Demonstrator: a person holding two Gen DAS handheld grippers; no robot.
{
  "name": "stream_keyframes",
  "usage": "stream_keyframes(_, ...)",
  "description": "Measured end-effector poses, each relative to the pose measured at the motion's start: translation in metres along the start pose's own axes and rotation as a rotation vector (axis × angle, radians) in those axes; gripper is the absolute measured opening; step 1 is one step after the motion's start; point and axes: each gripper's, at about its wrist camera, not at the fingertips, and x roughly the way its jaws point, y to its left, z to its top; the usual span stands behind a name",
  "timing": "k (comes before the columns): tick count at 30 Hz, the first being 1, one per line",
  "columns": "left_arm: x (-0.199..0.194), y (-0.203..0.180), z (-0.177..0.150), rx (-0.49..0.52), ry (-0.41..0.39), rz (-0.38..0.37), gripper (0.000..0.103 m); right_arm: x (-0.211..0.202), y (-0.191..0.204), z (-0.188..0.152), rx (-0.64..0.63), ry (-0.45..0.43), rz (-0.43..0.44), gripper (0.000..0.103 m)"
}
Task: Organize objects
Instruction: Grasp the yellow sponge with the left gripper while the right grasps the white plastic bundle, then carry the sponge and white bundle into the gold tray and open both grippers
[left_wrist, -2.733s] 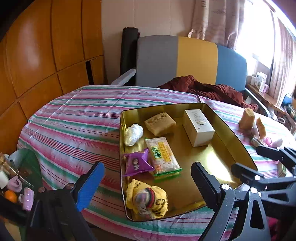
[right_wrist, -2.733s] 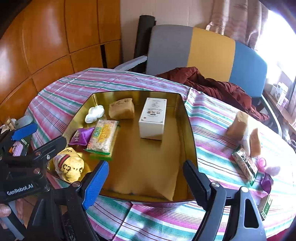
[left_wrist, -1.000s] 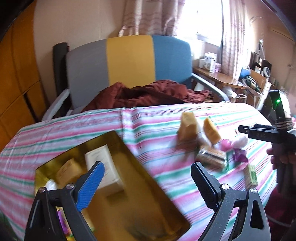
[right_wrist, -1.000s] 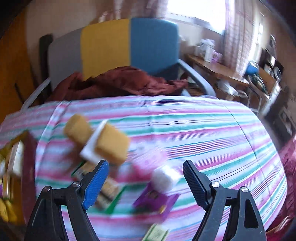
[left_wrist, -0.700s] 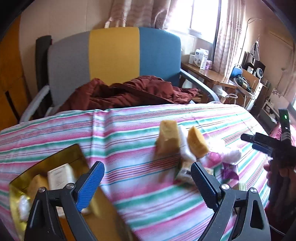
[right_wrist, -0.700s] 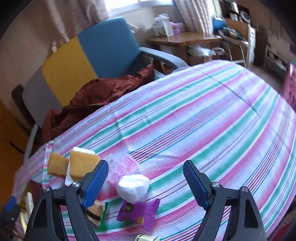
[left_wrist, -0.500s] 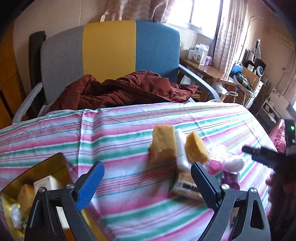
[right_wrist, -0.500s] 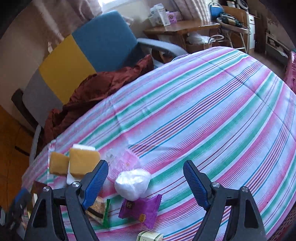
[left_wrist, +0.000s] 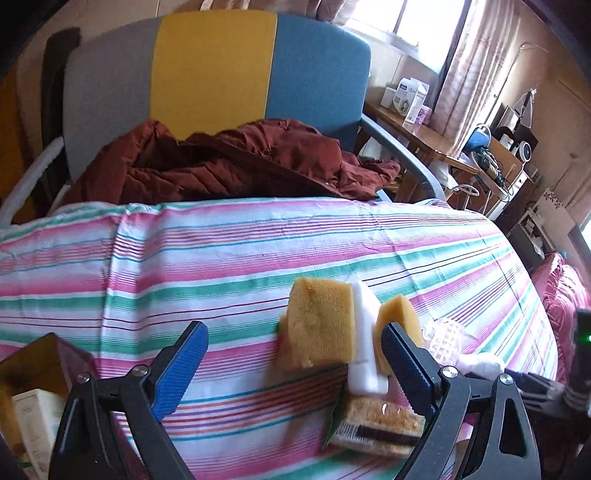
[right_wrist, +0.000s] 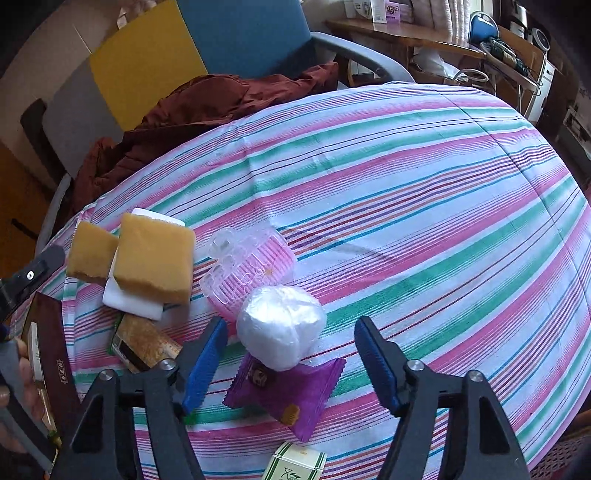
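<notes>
Both grippers have swung from the tray to the loose pile. Right gripper (right_wrist: 288, 354) has just been closing, jaws astride the white ball (right_wrist: 281, 326) but not touching; left gripper (left_wrist: 295, 363) gapes before the sponges (left_wrist: 319, 328). A pickup looks imminent.

Bare striped tablecloth (right_wrist: 424, 192) lies open right of the clustered sponges (right_wrist: 155, 254) and white ball (right_wrist: 280, 328).
</notes>
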Motion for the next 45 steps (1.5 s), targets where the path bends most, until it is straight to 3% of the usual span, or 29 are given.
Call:
stream_keyframes(1, 0.003, 0.000, 0.001, -0.006, 0.004, -0.006, 0.094, 0.002, 0.002, -0.001, -0.006, 0.007, -0.006, 0.061)
stream_keyframes(3, 0.011, -0.003, 0.002, -0.001, 0.012, -0.011, 0.088, 0.002, 0.004, -0.004, -0.020, 0.017, -0.010, 0.042)
stream_keyframes(5, 0.020, -0.006, 0.001, 0.030, 0.034, -0.003, 0.057, 0.002, 0.008, -0.005, -0.037, 0.011, -0.012, 0.035)
stream_keyframes(7, 0.022, -0.007, -0.002, 0.028, 0.050, -0.056, 0.039, -0.004, 0.006, -0.005, -0.039, -0.011, -0.008, 0.034)
stream_keyframes(10, 0.008, -0.015, -0.009, 0.067, 0.025, -0.036, 0.039, -0.014, 0.001, -0.002, -0.015, -0.057, 0.009, 0.033)
stream_keyframes(18, -0.053, -0.008, -0.042, 0.041, -0.025, -0.083, 0.039, -0.040, -0.007, 0.006, 0.030, -0.179, 0.090, 0.033)
stream_keyframes(29, -0.143, 0.014, -0.097, 0.029, -0.083, -0.073, 0.039, -0.062, 0.046, -0.011, -0.208, -0.256, 0.183, 0.033)
stream_keyframes(37, -0.207, 0.079, -0.137, -0.082, -0.147, 0.000, 0.039, -0.068, 0.079, -0.035, -0.292, -0.221, 0.217, 0.033)
stream_keyframes(45, -0.252, 0.160, -0.178, -0.259, -0.206, 0.082, 0.039, -0.097, 0.144, -0.085, -0.389, -0.206, 0.348, 0.034)
